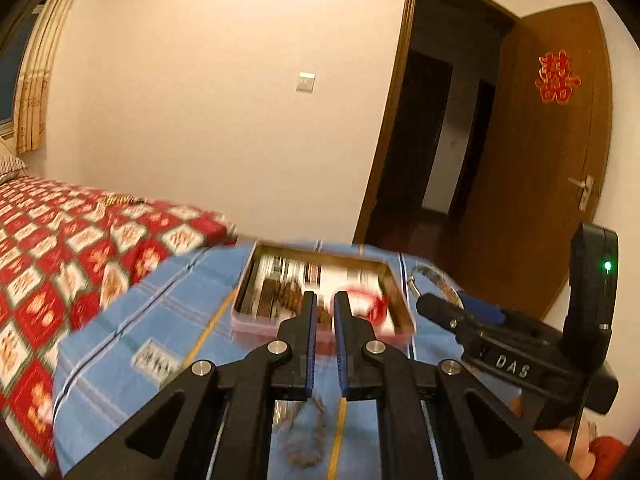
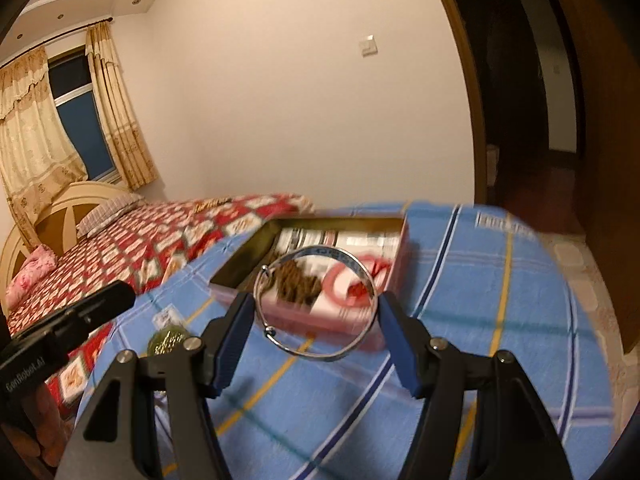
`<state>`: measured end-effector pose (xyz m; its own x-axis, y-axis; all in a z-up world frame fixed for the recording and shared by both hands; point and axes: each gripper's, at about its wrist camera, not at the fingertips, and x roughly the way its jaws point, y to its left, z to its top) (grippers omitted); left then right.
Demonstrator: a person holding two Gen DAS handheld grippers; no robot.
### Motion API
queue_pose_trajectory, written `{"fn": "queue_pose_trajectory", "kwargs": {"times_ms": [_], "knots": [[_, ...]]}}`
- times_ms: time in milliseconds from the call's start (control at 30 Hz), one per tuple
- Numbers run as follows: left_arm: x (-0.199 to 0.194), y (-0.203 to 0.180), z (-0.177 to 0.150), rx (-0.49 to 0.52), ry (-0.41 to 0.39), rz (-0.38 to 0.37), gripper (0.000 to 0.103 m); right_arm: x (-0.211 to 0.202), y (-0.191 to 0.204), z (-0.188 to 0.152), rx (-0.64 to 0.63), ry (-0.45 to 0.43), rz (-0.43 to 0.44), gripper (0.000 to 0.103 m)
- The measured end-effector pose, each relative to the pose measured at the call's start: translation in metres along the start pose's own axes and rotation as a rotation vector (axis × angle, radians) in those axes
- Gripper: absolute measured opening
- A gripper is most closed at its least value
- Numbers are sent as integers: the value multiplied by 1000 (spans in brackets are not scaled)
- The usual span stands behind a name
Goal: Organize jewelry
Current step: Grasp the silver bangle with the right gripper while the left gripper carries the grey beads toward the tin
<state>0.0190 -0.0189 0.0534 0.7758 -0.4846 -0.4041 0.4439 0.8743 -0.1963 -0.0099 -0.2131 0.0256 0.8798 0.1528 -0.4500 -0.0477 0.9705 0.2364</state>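
Note:
A shallow pink tin box lies open on a blue plaid cloth, with brown beads and a red ring inside. My right gripper is shut on a silver bangle, held just in front of the box. It also shows in the left wrist view, where the bangle sits right of the box. My left gripper is nearly closed with a narrow gap, empty, above the box's near edge. A brown bead string lies on the cloth below it.
A green-gold trinket lies on the blue cloth to the left. A bed with a red checked cover stretches left. An open brown door and dark doorway stand at the right.

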Motion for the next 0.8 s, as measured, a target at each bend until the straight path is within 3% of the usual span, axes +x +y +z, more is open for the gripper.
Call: {"fn": "queue_pose_trajectory", "kwargs": {"times_ms": [133, 267, 400, 467, 533, 633, 700, 767, 800], "knots": [[29, 8, 20, -40, -25, -3, 7, 17, -4, 22, -18, -32, -48, 66], [49, 14, 31, -26, -15, 19, 8, 48, -11, 32, -14, -12, -77, 66], [54, 19, 19, 15, 85, -30, 8, 62, -18, 29, 15, 6, -71, 66], [53, 18, 5, 27, 166, -83, 25, 61, -20, 25, 9, 11, -78, 66], [54, 15, -13, 24, 255, -117, 71, 59, -23, 23, 14, 18, -77, 67], [61, 6, -39, 43, 348, -119, 74, 53, -27, 25, 32, 7, -68, 67], [72, -3, -54, 75, 433, -71, 74, 50, -27, 25, 31, -1, -67, 67], [76, -13, -64, 111, 464, -44, 73, 53, -27, 25, 33, 1, -63, 67], [77, -17, -69, 130, 474, -38, 65, 52, -26, 24, 33, 2, -62, 67]]}}
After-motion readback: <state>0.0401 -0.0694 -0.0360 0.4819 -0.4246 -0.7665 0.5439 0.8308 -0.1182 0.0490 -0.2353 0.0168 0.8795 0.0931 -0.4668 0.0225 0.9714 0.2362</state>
